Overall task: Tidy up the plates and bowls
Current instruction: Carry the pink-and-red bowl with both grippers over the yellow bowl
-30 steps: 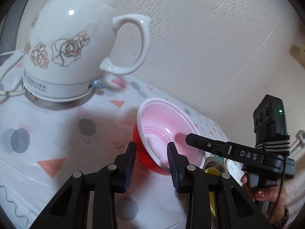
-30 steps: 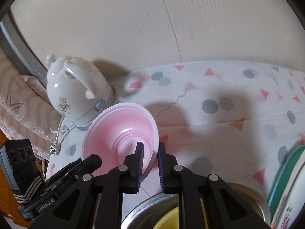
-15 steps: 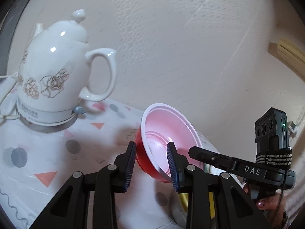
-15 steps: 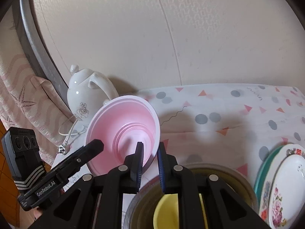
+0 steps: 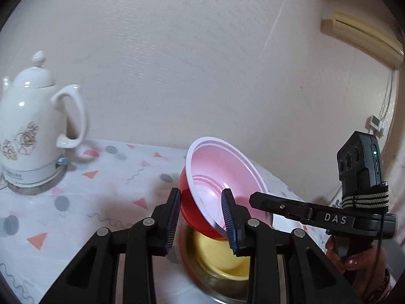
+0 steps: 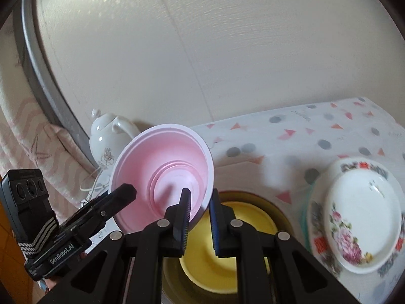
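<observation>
A plastic bowl [image 5: 222, 172], red outside and pink inside, hangs tilted in the air with both grippers on it. My left gripper [image 5: 202, 217] is shut across its wall, one pad on the red outside and one on the pink inside. My right gripper [image 6: 200, 217] is shut on the bowl's [image 6: 162, 162] near rim. It reaches in from the right in the left wrist view. Right below sits a yellow bowl [image 6: 240, 240] nested in a steel bowl [image 6: 281, 212]. A flowered plate [image 6: 364, 217] lies on a teal plate [image 6: 307, 210] at the right.
A white ceramic kettle [image 5: 30, 126] on its base stands at the far left, with its cord trailing off. The table wears a white cloth [image 5: 114, 177] with dots and triangles and backs onto a wall. A person's hand [image 5: 354, 261] grips the right handle.
Both grippers have carried the bowl up and to the right, away from the kettle, to above the yellow bowl. The flowered plate has come fully into the right wrist view.
</observation>
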